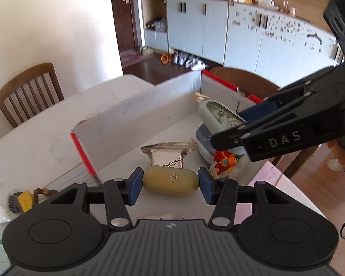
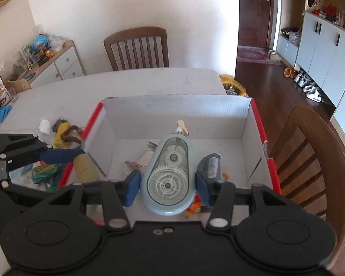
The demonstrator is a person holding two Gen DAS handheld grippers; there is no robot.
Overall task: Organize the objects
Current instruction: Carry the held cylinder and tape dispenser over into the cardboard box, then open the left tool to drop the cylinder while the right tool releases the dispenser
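Observation:
My left gripper point(image 1: 170, 184) is shut on a yellow-green oval case point(image 1: 170, 180), held crosswise between its blue pads over the near left corner of a white cardboard box with red edges point(image 2: 177, 105). In the right wrist view the case point(image 2: 86, 168) hangs at the box's left wall. My right gripper point(image 2: 168, 184) is shut on a pale blue correction tape dispenser point(image 2: 168, 177) with clear gears, held above the box floor. In the box lie a silver packet point(image 1: 165, 156), a blue-grey brush-like item point(image 2: 209, 165) and a colourful wrapper point(image 1: 223, 161).
On the table left of the box lie a yellow-brown toy point(image 2: 64, 133), a white wad point(image 2: 44, 125) and a green wrapper point(image 2: 43, 170). One wooden chair point(image 2: 138, 46) stands at the far side, another point(image 2: 310, 149) close on the right. A sideboard point(image 2: 57, 62) stands far left.

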